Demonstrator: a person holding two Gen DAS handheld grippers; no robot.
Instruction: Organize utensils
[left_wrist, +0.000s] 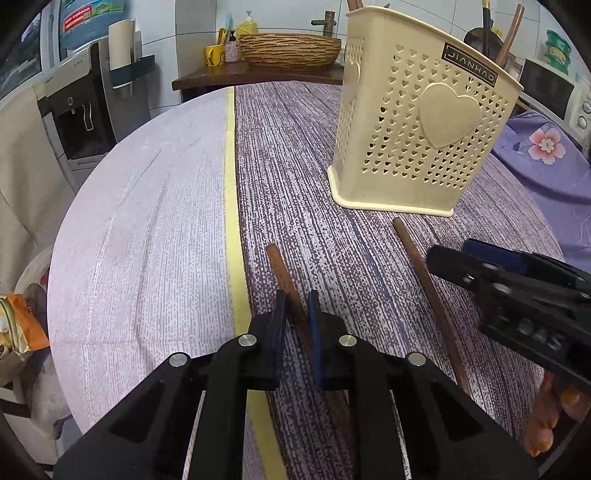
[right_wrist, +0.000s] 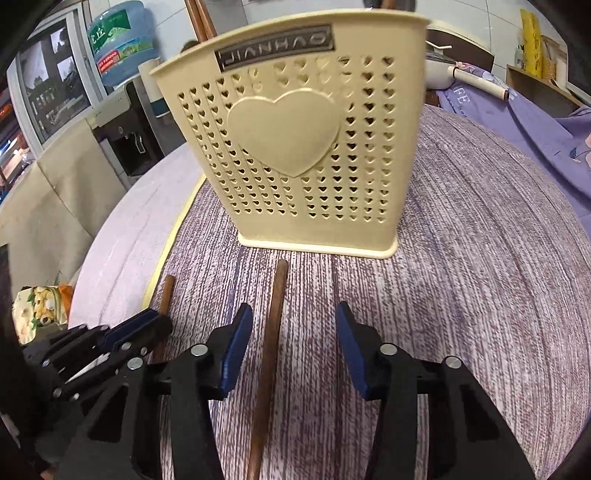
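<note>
Lying on the purple-speckled table (left_wrist: 369, 177) are two brown chopsticks, both pointing toward a cream holder (left_wrist: 421, 122) with heart-shaped holes that is standing upright in the upper right of the left wrist view and upper centre of the right wrist view. More sticks are poking out of the holder's top.

The left tongs (left_wrist: 297, 306) are sitting at lower centre of their own view, pressed together on the left chopstick (left_wrist: 282, 269), whose far end is sticking out beyond the pads. In the right wrist view these tongs (right_wrist: 147, 325) are showing at lower left, covering that chopstick (right_wrist: 168, 291).

The right tongs (right_wrist: 293, 317) are standing apart, straddling the right chopstick (right_wrist: 275, 321) without the pads touching it; its tip is lying just short of the holder's base. In the left wrist view the right tongs (left_wrist: 458, 254) are hanging at the right edge, over the same chopstick (left_wrist: 417, 262).
</note>
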